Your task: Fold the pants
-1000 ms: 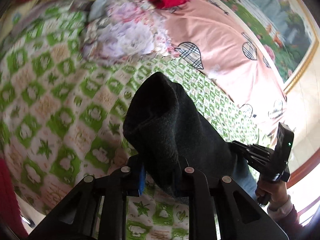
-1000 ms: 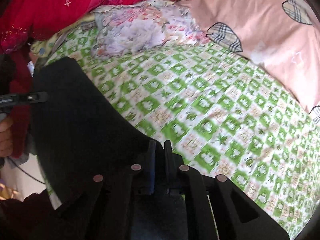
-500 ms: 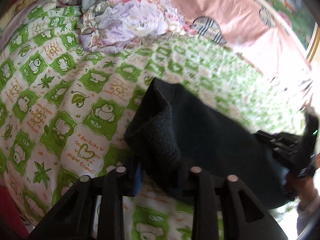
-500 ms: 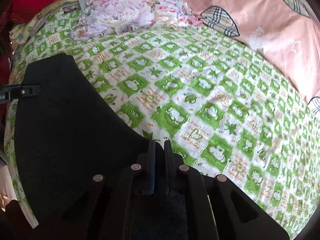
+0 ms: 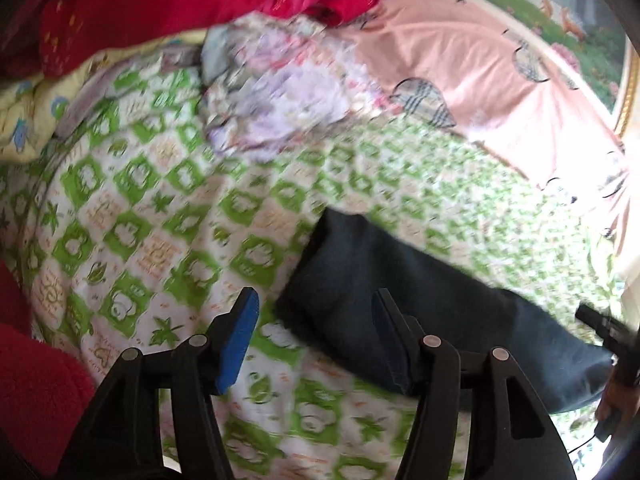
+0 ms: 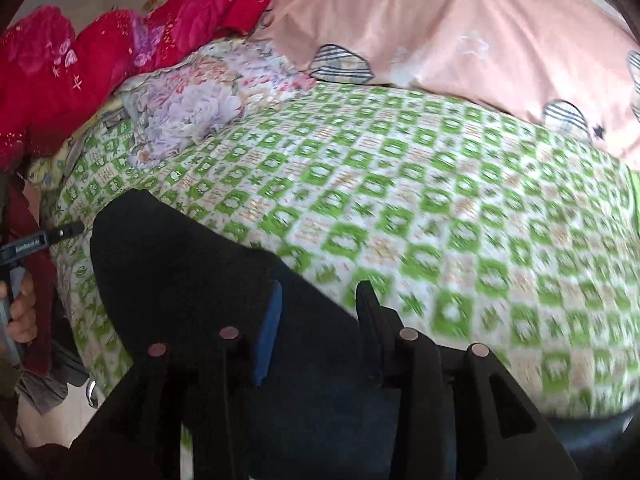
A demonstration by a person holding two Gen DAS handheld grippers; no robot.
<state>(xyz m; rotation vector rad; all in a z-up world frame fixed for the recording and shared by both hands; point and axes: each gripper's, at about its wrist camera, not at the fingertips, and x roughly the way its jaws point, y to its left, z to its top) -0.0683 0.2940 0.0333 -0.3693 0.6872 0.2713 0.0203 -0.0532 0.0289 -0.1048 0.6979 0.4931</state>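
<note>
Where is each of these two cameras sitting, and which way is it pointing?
Left wrist: rides the left tongs, facing along its open fingers over the green-checked bedspread at the dark pants; the other hand shows at right.
Right wrist: rides the right tongs, open above the pants, facing the pink pillow; a hand shows at left.
Both show pants, bedspread and pillow.

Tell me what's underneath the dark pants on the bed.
The dark pants lie on the green-and-white patterned bedsheet, which shows on all sides of them. Whatever sits directly beneath the fabric is covered and cannot be seen.
</note>
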